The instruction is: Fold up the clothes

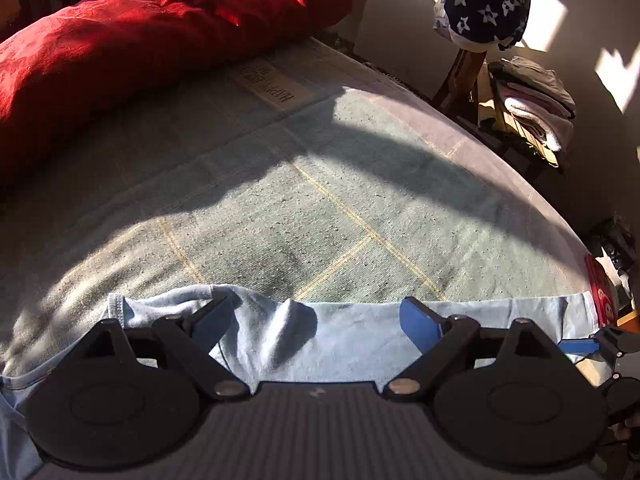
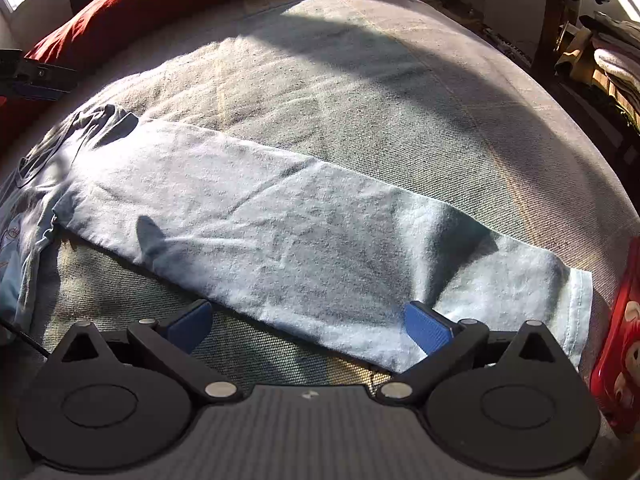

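Observation:
A light blue T-shirt (image 2: pixel 280 216) lies on the bed as a long folded strip, its collar end at the left and its hem at the lower right. My right gripper (image 2: pixel 310 326) hangs open above the strip's near edge; the right blue pad (image 2: pixel 426 328) is over the cloth and the left pad (image 2: pixel 192 324) is over the blanket. In the left wrist view my left gripper (image 1: pixel 316 320) stands open over a rumpled fold of the same shirt (image 1: pixel 352 340), not pinching it. The other gripper's blue finger (image 1: pixel 578 347) shows at the right edge.
A grey-green blanket (image 1: pixel 320 184) covers the bed. A red duvet (image 1: pixel 152 36) is piled at the far left. Beyond the bed's right edge are a stack of folded clothes (image 1: pixel 532 100), a star-patterned garment (image 1: pixel 484 0) and a red printed object (image 2: pixel 620 344).

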`<state>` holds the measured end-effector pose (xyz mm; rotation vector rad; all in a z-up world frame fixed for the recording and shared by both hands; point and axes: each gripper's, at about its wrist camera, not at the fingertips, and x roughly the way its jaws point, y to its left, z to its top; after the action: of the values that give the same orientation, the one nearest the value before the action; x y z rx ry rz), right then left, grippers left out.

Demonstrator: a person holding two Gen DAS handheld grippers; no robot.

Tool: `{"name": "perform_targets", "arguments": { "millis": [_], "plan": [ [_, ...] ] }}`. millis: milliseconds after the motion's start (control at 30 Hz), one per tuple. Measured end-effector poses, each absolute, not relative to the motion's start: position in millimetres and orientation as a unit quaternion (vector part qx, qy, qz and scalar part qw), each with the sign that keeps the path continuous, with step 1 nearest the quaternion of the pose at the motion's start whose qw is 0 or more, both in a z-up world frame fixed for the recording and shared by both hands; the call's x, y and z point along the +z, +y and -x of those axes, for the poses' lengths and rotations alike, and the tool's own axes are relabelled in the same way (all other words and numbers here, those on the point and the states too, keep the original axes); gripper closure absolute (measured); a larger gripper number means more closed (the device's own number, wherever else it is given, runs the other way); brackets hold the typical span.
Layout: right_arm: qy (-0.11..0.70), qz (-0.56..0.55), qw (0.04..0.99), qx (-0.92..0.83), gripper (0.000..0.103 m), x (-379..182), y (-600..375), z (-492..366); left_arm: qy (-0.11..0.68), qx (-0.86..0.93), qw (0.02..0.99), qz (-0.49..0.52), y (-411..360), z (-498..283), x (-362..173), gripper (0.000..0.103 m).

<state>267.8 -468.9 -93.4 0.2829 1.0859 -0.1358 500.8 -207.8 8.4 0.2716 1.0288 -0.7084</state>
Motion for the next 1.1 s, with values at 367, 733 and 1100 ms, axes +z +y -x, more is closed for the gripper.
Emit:
{"name": "perform_targets", "arguments": {
  "millis": [367, 733, 1100],
  "plan": [
    [0.565, -0.046, 0.820, -0.080, 0.000, -105, -442, -284, 0.535, -0.211, 0.813, -0.085, -68, -416, -11, 0.013],
    [0.573, -0.048, 0.816, -0.065, 0.000, -51, -416, -312, 0.590, -0.175, 0.788, 0.014, 27, -393, -19, 0.013],
    [0.518, -0.054, 0.841, 0.144, 0.000, -33, -240, -414, 0.554, -0.241, 0.796, 0.047, 30, -472, -42, 0.013]
  ]
}}
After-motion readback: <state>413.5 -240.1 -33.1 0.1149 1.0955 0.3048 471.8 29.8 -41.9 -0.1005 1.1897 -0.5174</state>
